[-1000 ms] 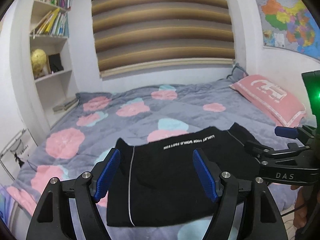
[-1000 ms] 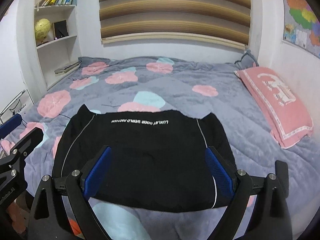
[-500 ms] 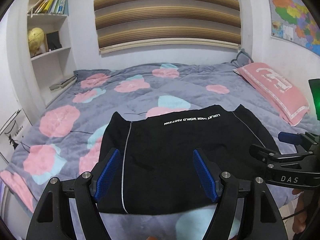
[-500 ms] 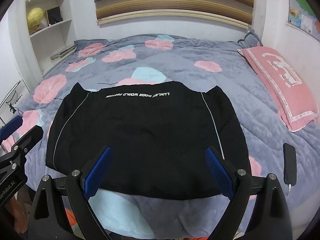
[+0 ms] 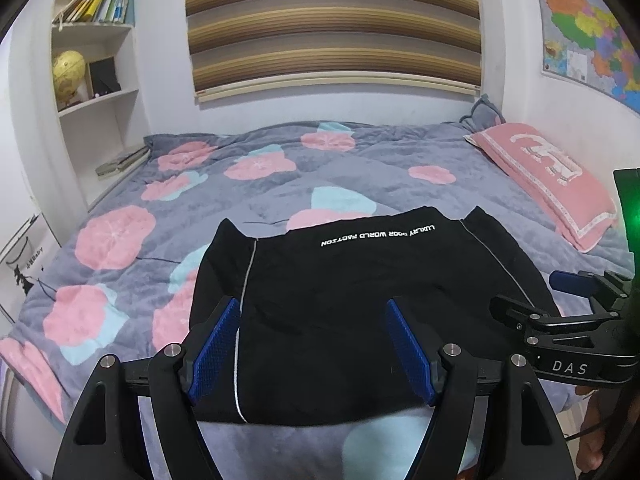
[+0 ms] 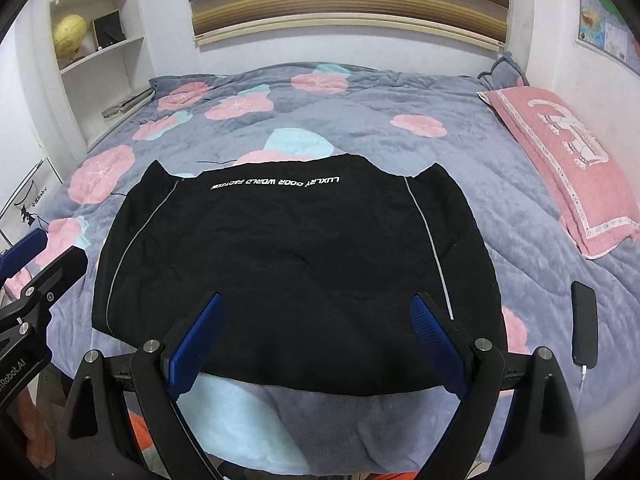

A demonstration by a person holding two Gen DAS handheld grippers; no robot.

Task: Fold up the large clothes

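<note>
**Near bed edge: grippers poised over garment**

Garment (image 6: 280, 264) lies flat at the bed's (image 6: 360, 128) near edge. Left gripper (image 5: 314, 344) and right gripper (image 6: 316, 340) gape, empty. Risk: pinching quilt with hem; phone (image 6: 584, 324) by right edge could snag.

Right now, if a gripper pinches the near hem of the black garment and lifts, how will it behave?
The black garment probably goes floppy: it lies flat with soft wrinkles, so unpinched parts would sag. It looks thin, likely light. On the plush blanket it may drag and bunch rather than slide.
</note>
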